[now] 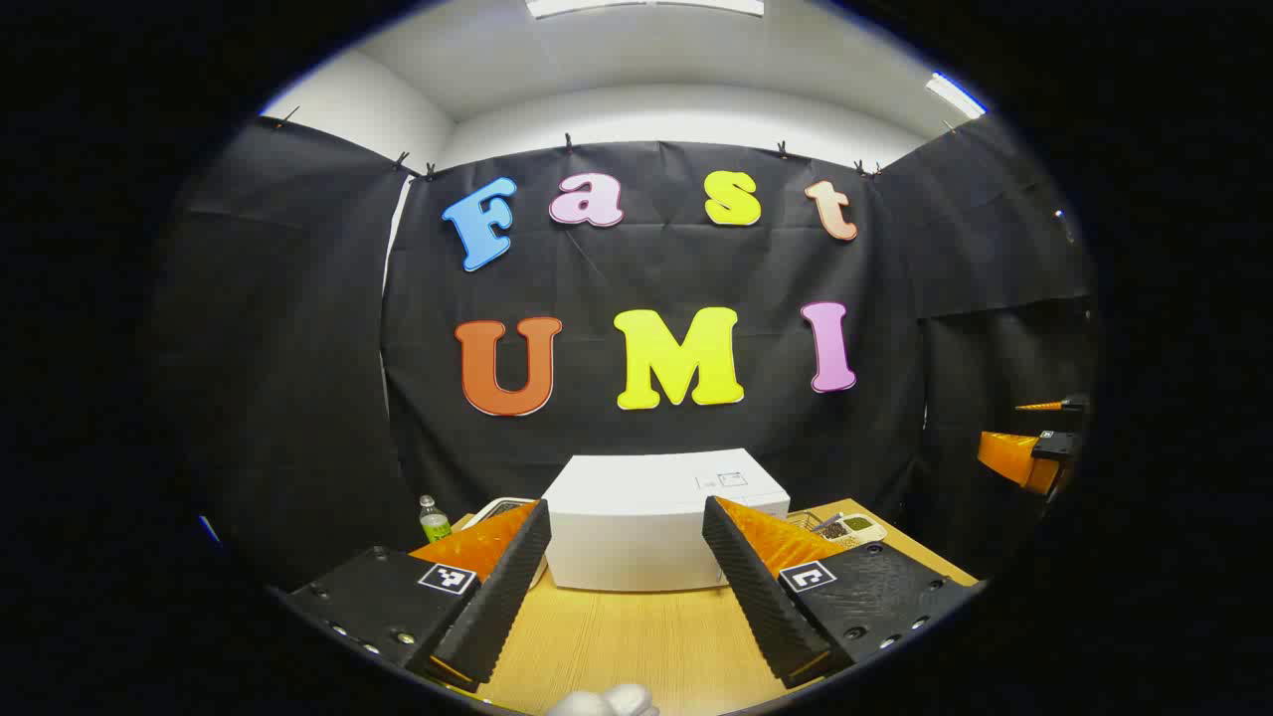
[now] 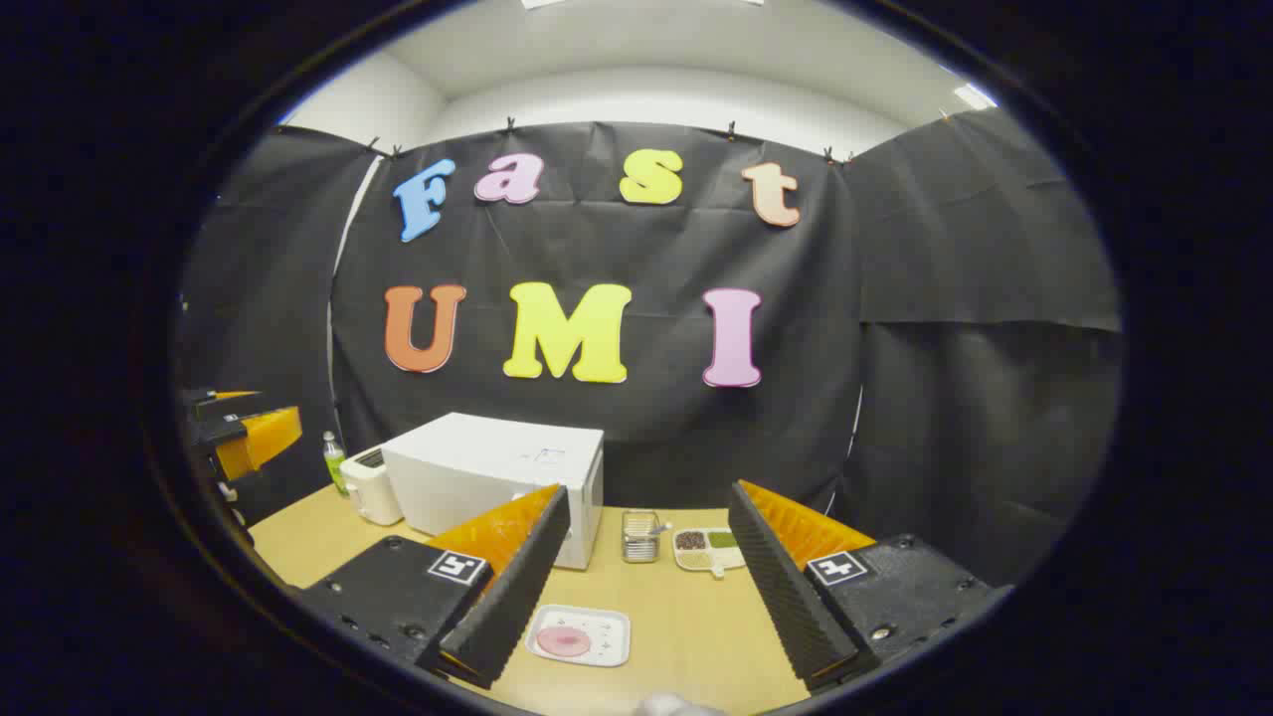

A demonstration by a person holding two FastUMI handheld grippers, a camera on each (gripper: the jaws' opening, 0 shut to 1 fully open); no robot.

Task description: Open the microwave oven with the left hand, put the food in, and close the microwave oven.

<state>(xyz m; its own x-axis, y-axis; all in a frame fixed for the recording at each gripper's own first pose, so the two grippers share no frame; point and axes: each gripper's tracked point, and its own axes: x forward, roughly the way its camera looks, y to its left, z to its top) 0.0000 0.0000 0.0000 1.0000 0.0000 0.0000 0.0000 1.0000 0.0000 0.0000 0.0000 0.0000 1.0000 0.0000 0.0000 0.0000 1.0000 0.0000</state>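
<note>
A white microwave oven (image 1: 646,522) stands shut at the back of the wooden table (image 1: 646,636); in the right gripper view the microwave oven (image 2: 497,472) is left of centre. The food, a pink round piece (image 2: 564,641), lies on a small white tray (image 2: 582,634) near the front of the table. My left gripper (image 1: 627,567) hangs open above the table, in front of the microwave and apart from it. My right gripper (image 2: 641,572) is open too, above the tray, nothing between its fingers. The left gripper (image 2: 239,433) also appears at the left edge of the right gripper view.
A white toaster (image 2: 370,487) and a green bottle (image 2: 333,459) stand left of the microwave. To its right are a metal cutlery holder (image 2: 641,535) and a divided dish (image 2: 708,549) of dark and green bits. The other gripper (image 1: 1029,452) shows far right.
</note>
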